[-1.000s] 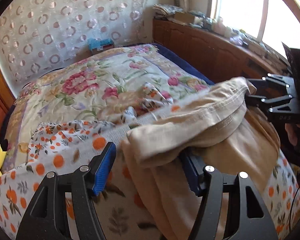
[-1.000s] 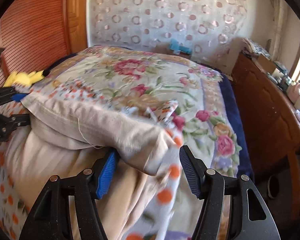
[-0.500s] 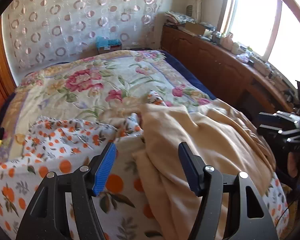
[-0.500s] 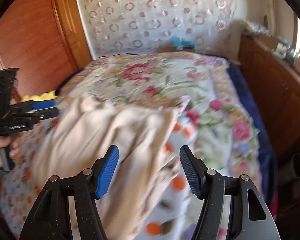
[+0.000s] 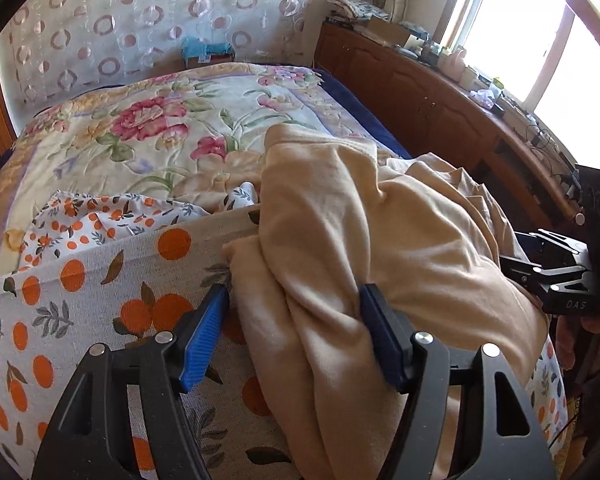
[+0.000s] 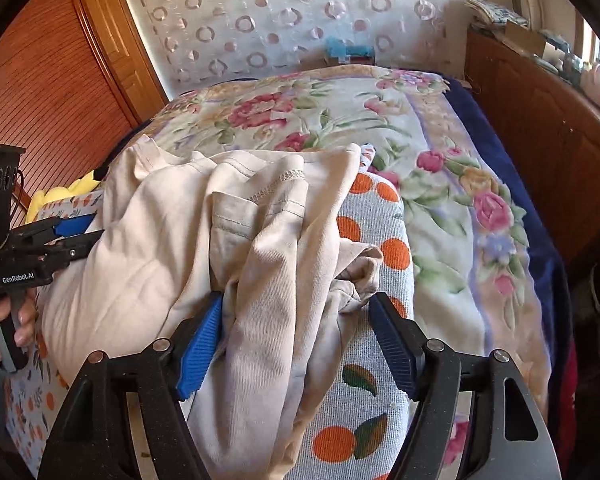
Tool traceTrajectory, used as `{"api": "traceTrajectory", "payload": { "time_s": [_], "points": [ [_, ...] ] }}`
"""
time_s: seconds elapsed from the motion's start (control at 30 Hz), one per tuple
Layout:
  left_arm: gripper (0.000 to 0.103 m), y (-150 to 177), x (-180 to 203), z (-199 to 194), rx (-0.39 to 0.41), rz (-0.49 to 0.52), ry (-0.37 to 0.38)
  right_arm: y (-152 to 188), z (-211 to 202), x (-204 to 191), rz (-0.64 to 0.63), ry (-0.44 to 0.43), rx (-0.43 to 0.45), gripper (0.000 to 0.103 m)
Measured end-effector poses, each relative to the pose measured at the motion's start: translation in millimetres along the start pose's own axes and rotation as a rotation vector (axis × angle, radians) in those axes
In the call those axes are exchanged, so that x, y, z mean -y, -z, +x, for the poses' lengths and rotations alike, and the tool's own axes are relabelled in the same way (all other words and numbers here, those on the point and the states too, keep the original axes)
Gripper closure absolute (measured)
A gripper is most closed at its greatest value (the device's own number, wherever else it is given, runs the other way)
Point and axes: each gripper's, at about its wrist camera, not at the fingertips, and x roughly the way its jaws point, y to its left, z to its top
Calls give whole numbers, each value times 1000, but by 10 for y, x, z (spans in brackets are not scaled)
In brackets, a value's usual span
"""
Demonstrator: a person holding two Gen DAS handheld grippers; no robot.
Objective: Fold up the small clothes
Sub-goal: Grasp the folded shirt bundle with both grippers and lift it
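A crumpled beige garment (image 5: 372, 232) lies in a loose heap on an orange-print cloth (image 5: 100, 292) spread over the bed. My left gripper (image 5: 292, 332) straddles the garment's near-left folds; its jaws are opening and the blue pads do not squeeze the cloth. My right gripper (image 6: 296, 340) stands over the garment's (image 6: 172, 232) other end, also opening, with folds brushing its left pad and a gap at the right one. Each gripper shows in the other's view: the left gripper (image 6: 76, 236) at the far left, the right gripper (image 5: 540, 264) at the far right, each in a hand.
A floral bedspread (image 5: 148, 128) covers the bed beyond the orange-print cloth (image 6: 380, 248). Wooden cabinets (image 5: 440, 92) with clutter run under the window on the right. A louvred wooden door (image 6: 40, 80) and a yellow plush toy (image 6: 60, 196) sit on the left. A blue box (image 5: 208, 50) rests at the head.
A second ago the garment hung stretched between both grippers. It has since dropped onto the bed in a heap, both grippers have sunk towards it, and their jaws stand wider.
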Motion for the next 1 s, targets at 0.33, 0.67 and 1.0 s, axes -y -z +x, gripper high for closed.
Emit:
{"api": "traceTrajectory", "payload": {
  "time_s": [0.33,0.67,1.0],
  "points": [
    [88,9,115,-138,16,-28,137,63,-81,-184,-130,-32,19,85],
    [89,111,50,-1293,211,41,50,-179,-504,-600,-233,-77,167,87],
    [89,607,-946,-2049,282,-55,-125,-489,-161,-1842,-424,-218,202,87]
  ]
}}
